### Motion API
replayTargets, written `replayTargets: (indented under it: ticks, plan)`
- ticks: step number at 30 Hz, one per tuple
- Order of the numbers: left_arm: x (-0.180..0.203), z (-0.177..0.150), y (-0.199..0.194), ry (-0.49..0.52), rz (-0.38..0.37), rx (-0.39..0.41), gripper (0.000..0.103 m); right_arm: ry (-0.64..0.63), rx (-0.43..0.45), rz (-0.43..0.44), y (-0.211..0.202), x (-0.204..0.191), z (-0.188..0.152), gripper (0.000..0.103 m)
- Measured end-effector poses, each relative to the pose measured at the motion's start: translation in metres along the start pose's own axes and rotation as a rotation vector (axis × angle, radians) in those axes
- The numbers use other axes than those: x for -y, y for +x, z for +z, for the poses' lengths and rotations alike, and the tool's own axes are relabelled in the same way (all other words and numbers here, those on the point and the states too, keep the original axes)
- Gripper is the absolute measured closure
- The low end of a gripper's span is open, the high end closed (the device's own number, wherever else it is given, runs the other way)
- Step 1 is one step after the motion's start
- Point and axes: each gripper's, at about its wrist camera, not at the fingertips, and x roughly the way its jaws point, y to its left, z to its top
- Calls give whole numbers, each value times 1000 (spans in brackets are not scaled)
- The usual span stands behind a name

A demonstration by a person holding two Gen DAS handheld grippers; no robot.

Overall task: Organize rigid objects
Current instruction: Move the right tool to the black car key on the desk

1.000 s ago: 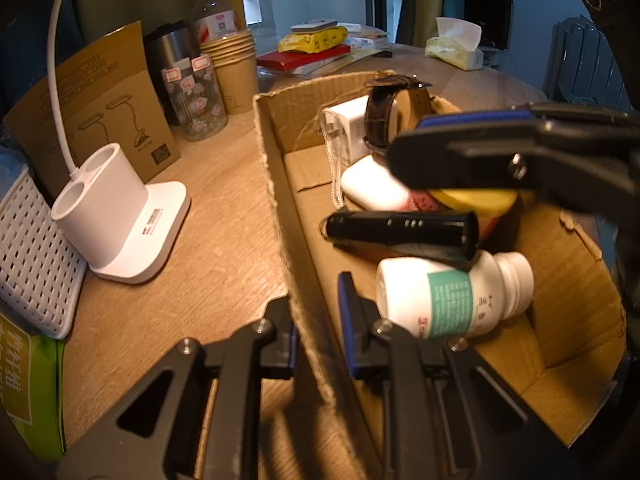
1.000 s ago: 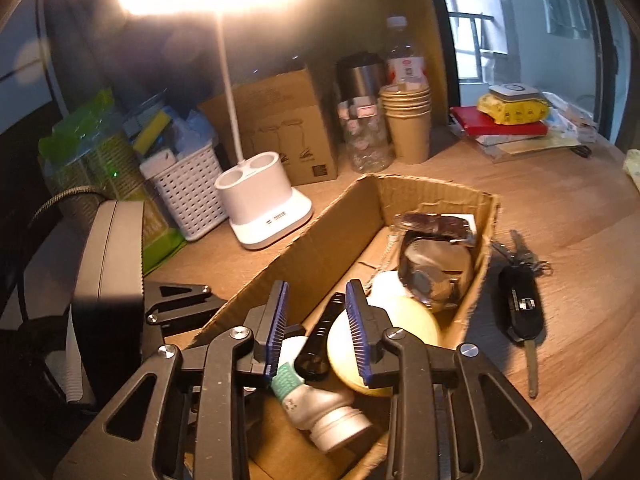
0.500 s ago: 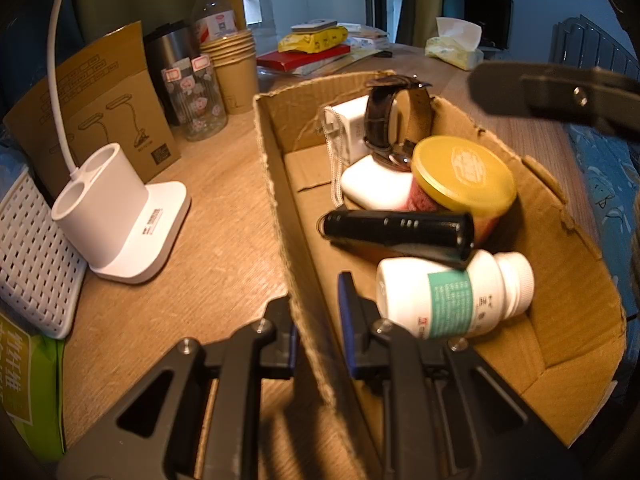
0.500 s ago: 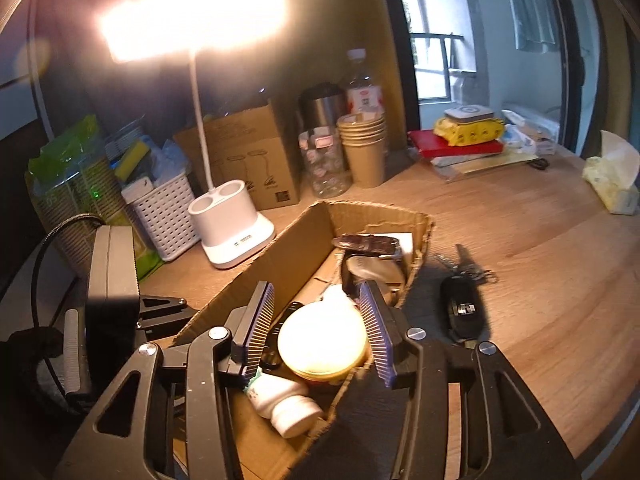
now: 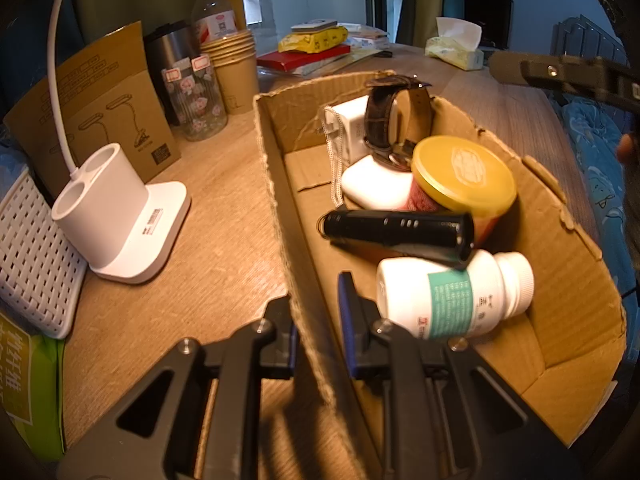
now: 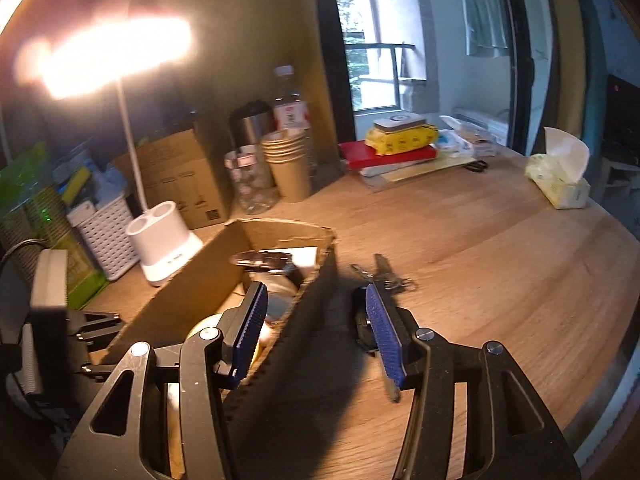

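The cardboard box [image 5: 560,248], clamped by the left gripper [image 5: 316,320], holds jar [image 5: 464,176], flashlight [image 5: 400,228], bottle [image 5: 452,292] and watch [image 5: 392,120]; only the right view shows keys [image 6: 384,276] between the right gripper's [image 6: 316,332] just-opening, empty fingers.

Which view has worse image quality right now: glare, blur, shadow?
Right wrist view is worse: the desk lamp head blows out to a smeared white blotch, the whole frame is motion-blurred, and the cardboard box throws a dark shadow over the car key. Left wrist view is sharp and evenly lit, with only fisheye bending and the right gripper blurred at the edge.
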Motion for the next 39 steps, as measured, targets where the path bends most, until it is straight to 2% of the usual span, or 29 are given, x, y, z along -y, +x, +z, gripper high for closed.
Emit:
replayTargets:
  ticks: [6,9,12,24,39]
  plan:
    - [0,0,0,0,0,0,85,-21,-9,-58,8,13,-2,48]
    - [0,0,0,0,0,0,85,-71,-24,-126,18,13,-3,48]
    - [0,0,0,0,0,0,85,-97,-49,-148,30,15,-6,48]
    - [0,0,0,0,0,0,85,-112,-145,-176,72,27,-16,47]
    - [0,0,0,0,0,0,84,-77,-190,-158,93,32,-13,47]
